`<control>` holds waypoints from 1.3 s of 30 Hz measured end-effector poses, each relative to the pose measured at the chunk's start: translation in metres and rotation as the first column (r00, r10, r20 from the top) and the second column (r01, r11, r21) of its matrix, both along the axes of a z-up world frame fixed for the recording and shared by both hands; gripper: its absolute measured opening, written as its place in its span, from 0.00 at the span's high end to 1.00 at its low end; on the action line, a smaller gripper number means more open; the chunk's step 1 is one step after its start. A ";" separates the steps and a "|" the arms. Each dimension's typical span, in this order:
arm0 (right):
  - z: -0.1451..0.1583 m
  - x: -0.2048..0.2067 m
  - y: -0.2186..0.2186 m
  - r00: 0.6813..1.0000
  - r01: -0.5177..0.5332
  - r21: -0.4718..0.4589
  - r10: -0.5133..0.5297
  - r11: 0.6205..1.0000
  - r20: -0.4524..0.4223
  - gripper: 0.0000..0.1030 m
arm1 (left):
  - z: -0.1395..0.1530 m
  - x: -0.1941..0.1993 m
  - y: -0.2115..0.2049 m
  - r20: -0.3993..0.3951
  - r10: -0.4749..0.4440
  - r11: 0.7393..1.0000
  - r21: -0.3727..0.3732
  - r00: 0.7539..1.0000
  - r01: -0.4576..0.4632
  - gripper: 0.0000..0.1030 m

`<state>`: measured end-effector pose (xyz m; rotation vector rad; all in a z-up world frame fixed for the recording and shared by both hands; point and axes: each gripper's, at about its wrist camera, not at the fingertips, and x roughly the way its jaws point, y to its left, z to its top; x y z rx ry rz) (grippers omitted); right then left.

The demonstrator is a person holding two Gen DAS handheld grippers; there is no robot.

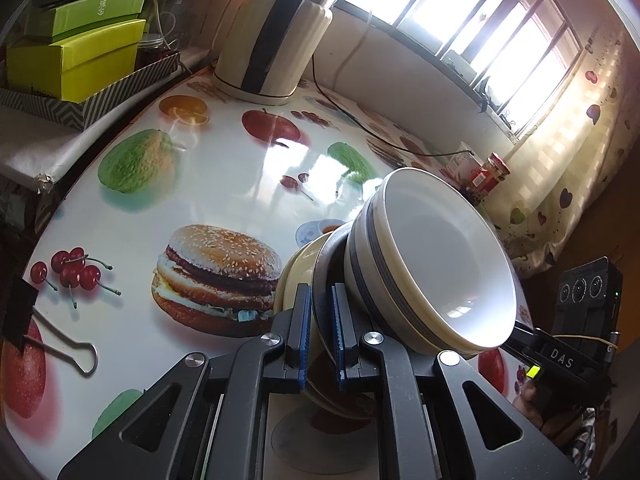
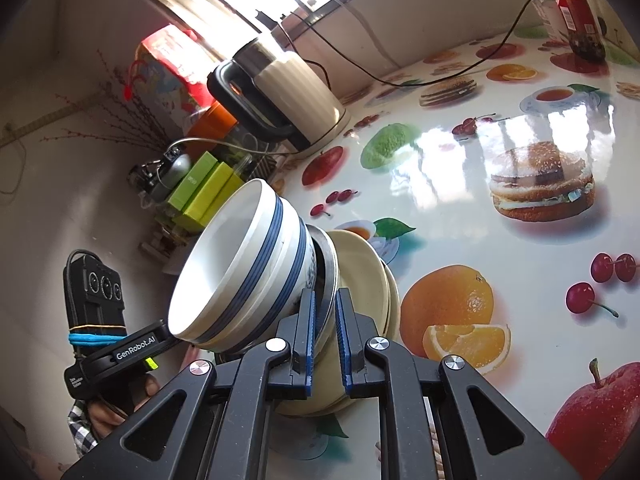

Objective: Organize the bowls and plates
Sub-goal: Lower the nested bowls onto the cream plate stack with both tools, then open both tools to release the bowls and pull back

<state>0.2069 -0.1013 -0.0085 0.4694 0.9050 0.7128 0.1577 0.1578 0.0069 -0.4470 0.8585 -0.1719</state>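
A tilted stack, white blue-banded ceramic bowls [image 1: 432, 264] nested on a metal-rimmed dish [image 1: 326, 280] and cream plates [image 2: 362, 280], hangs just above the glossy fruit-and-burger printed tabletop [image 1: 240, 168]. The left gripper [image 1: 320, 332] and right gripper [image 2: 326, 340] each pinch the dish's rim from opposite sides. A cream electric kettle [image 1: 272, 44] stands well apart.

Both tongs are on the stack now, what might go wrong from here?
The bowls sit tilted on the plates, so they may slide off. Each tongs, left and right, pinches only a thin plate rim, which could slip. A dropped stack could hit the kettle or jar.
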 end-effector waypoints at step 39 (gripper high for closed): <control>0.031 -0.053 0.001 0.983 0.087 -0.226 -0.047 0.970 0.180 0.53 | 0.021 -0.049 -0.025 0.057 0.072 0.957 0.277 0.996 -0.085 0.63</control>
